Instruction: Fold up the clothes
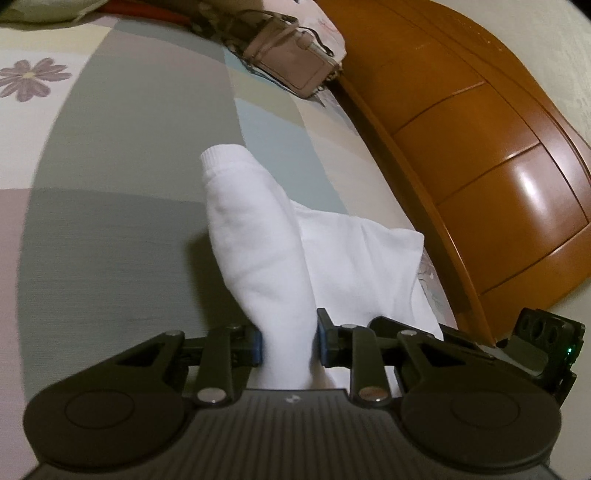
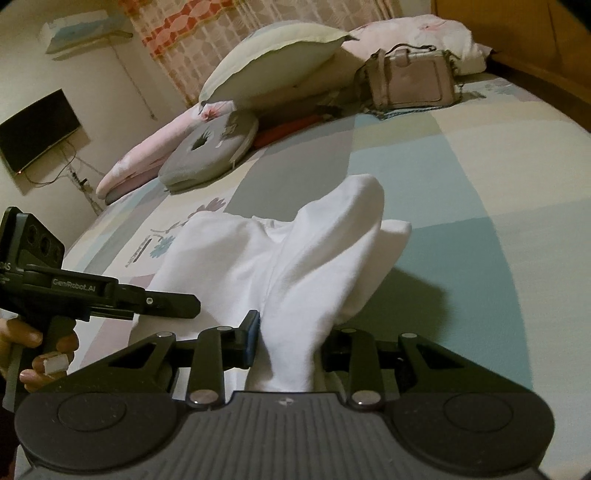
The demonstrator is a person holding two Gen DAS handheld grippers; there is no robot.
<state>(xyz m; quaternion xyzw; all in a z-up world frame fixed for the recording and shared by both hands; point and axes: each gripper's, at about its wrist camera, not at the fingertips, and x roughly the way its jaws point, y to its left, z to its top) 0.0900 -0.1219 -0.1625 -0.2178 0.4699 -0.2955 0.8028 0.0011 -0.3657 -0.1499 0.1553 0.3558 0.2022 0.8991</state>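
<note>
Both the left tongs (image 1: pixel 290 345) and right tongs (image 2: pixel 290 345) pinch soft, rib-cuffed white garment (image 1: pixel 258 236) folds.

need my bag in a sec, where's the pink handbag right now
The pink handbag stands at the far end of the bed, leaning against the floral pillow by the wooden headboard, well beyond the white garment.

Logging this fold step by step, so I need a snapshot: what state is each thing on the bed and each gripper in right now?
Left gripper: shut on the garment.
Right gripper: shut on the garment.
Garment: white, bunched, near edge lifted off the bed, far part resting on it.
Handbag: upright, against the pillows.
Pillow: propped up, tilted.
Wall screen: dark.
</note>
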